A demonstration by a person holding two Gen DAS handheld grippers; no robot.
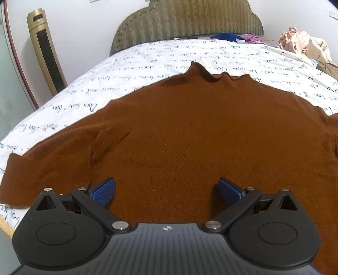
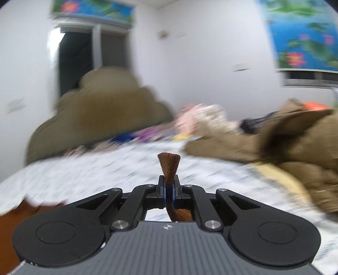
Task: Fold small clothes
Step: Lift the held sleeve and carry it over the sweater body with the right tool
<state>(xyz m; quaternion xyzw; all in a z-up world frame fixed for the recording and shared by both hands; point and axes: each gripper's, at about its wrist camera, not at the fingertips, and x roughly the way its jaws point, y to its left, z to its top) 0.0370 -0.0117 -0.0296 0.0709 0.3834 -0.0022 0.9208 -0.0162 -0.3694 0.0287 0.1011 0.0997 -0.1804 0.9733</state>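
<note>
A brown knit sweater (image 1: 190,131) lies spread flat on the bed, collar toward the headboard, left sleeve out toward the bed's left edge. My left gripper (image 1: 166,190) is open just above the sweater's lower body, blue pads wide apart and holding nothing. My right gripper (image 2: 169,190) is shut on a pinch of the brown sweater's fabric (image 2: 169,165), which sticks up between the pads; more of the sweater (image 2: 12,222) shows at the lower left. The right wrist view is blurred.
The bed has a white sheet with script print (image 1: 147,63) and an olive padded headboard (image 1: 190,19). A pile of clothes (image 1: 306,44) lies at the far right. A gold tower fan (image 1: 46,50) stands left of the bed. Olive bedding (image 2: 295,148) is heaped at right.
</note>
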